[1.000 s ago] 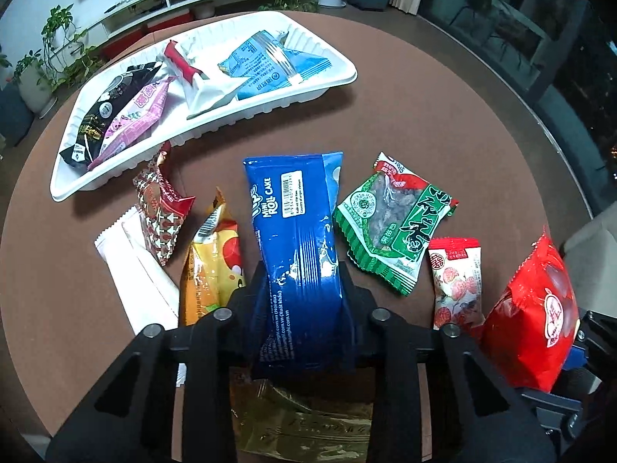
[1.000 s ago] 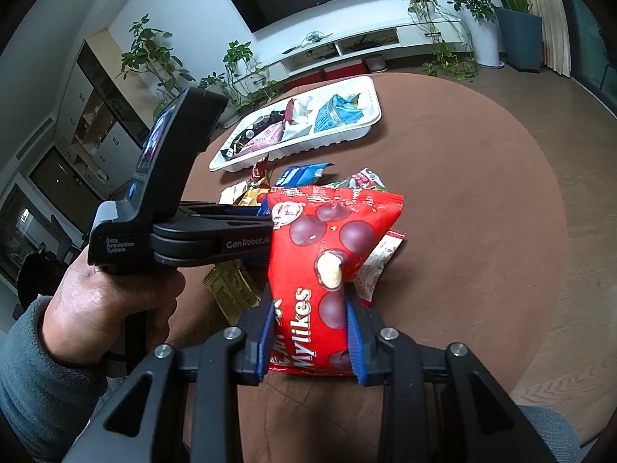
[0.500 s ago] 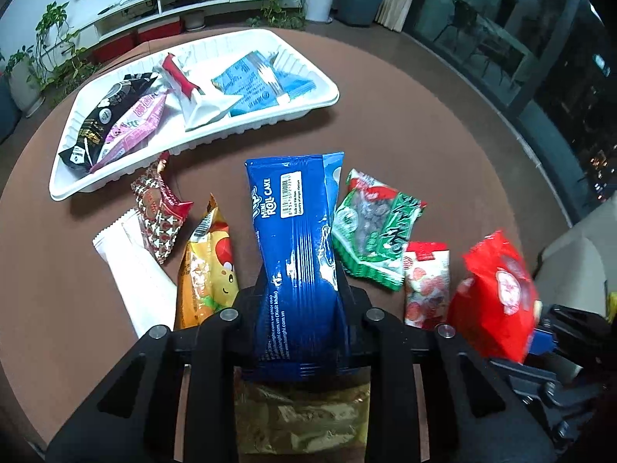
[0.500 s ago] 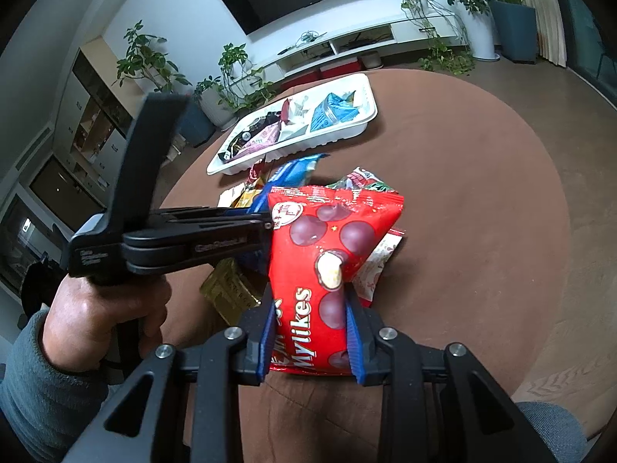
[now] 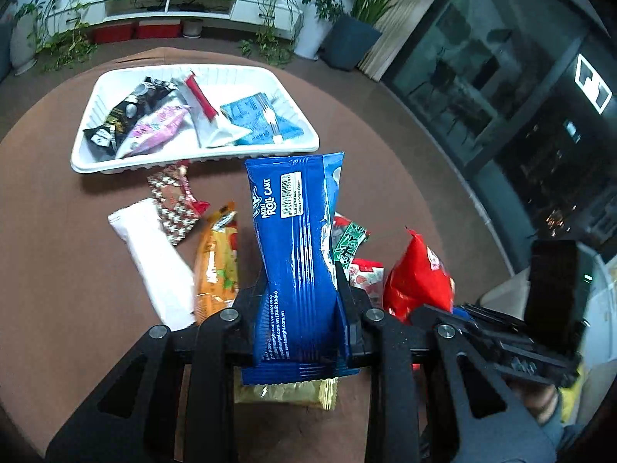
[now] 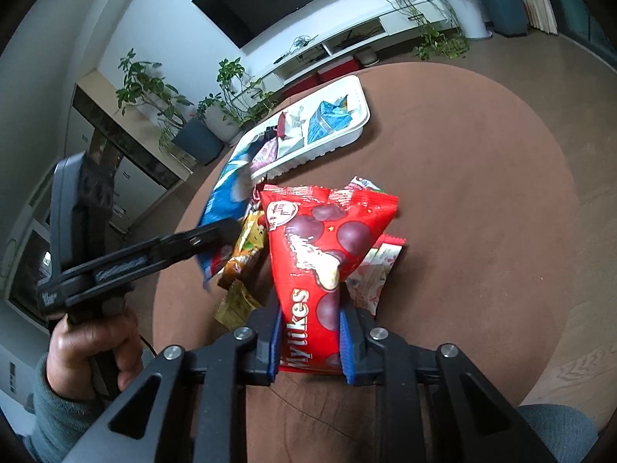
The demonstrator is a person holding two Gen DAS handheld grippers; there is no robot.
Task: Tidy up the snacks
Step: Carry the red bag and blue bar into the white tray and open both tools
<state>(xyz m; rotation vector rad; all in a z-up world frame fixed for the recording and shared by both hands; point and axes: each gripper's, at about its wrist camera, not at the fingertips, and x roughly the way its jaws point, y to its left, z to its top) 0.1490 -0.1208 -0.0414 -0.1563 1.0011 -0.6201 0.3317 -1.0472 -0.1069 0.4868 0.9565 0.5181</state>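
The left gripper (image 5: 302, 308) was clamped on a blue cake pack (image 5: 297, 239), its fingers pressing the pack's lower half from both sides. Compared with a second earlier, the pack had risen off the brown table (image 5: 58, 250) and stood more upright, its top edge now level with the near rim of the white tray (image 5: 193, 162). The tray sat at the far side of the table and held four packets, unchanged.

The right gripper (image 6: 310, 339) held a red Mylikes bag (image 6: 324, 254) between its blue pads (image 6: 274, 341), and its jaws were closing tighter on the bag than a second before. The bag barely shifted, with its top tilted toward the tray.

On the table between the grippers and the tray, the loose snacks lay where they were: a white packet (image 5: 150, 262), a checked red packet (image 5: 173, 200), an orange packet (image 5: 216, 266), a green packet (image 5: 347, 239), a small red-and-white packet (image 5: 366, 277) and a gold packet (image 5: 289, 389) just under the lifted cake pack.

In the right wrist view, a hand (image 6: 92, 347) in a grey-green sleeve gripped the left gripper's handle, which had swung higher.
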